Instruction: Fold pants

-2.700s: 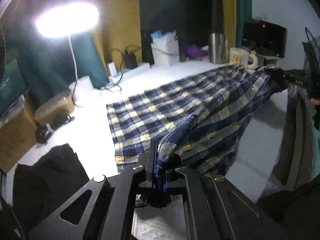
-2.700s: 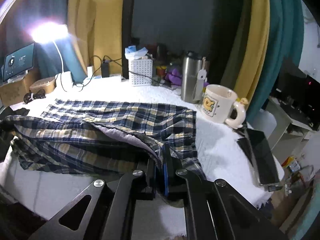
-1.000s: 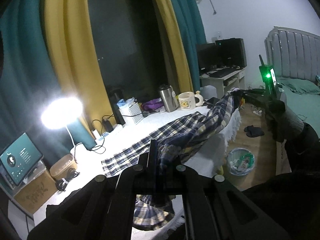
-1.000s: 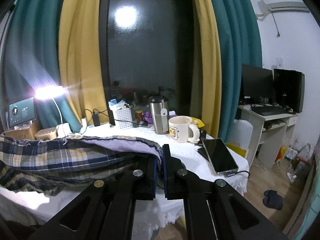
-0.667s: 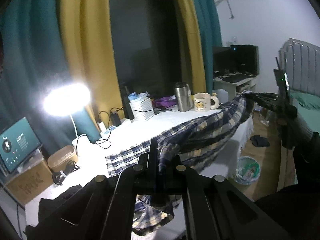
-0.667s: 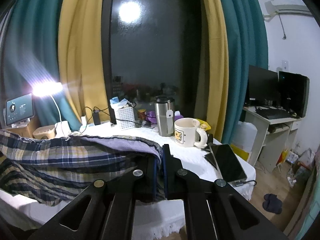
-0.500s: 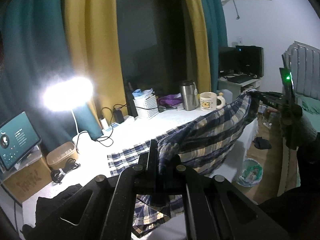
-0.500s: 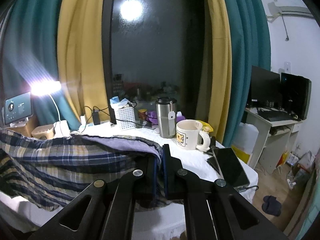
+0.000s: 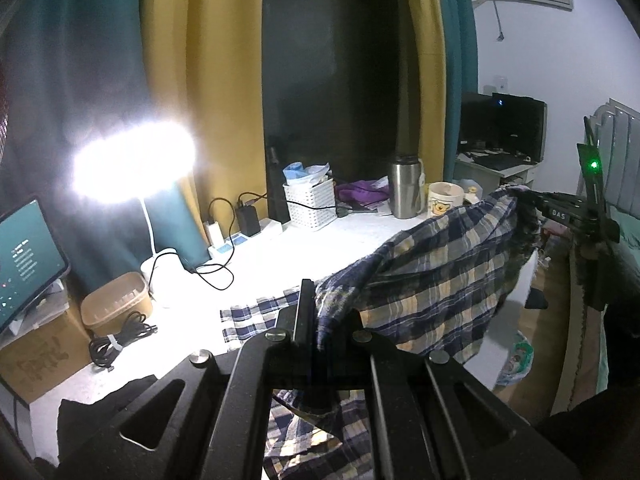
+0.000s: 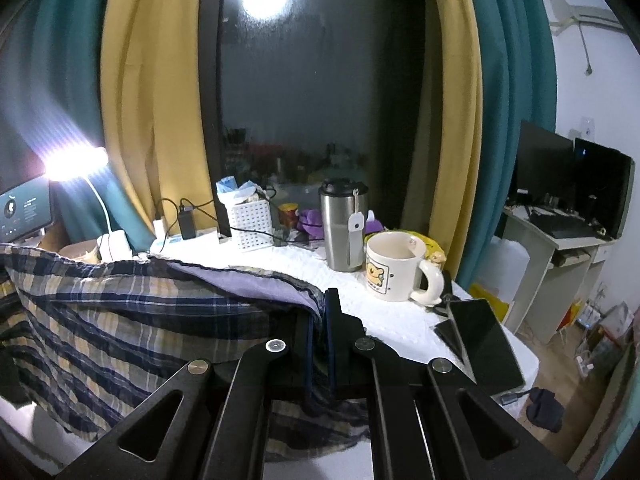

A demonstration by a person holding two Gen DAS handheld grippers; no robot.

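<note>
Currently the blue, cream and yellow plaid cotton pants are lifted off the white cloth-covered table and stretched in the air between two hand-held grippers, with one end trailing down onto the tabletop near the front edge. No crease has been laid down, so the fold looks to be at an early stage: the garment is picked up and spread, and bringing one half over the other and setting it flat is yet to come. From the left wrist view, the black left gripper has its jaws closed tight on a bunched edge of the fabric, pointing slightly downward across the table. At the far end of the cloth, the black right gripper is pinched shut on the opposite edge, held out past the table's right end by a dark-sleeved arm. From the right wrist view, a cream cartoon mug and steel tumbler stand beyond the raised cloth, apart from it.
</note>
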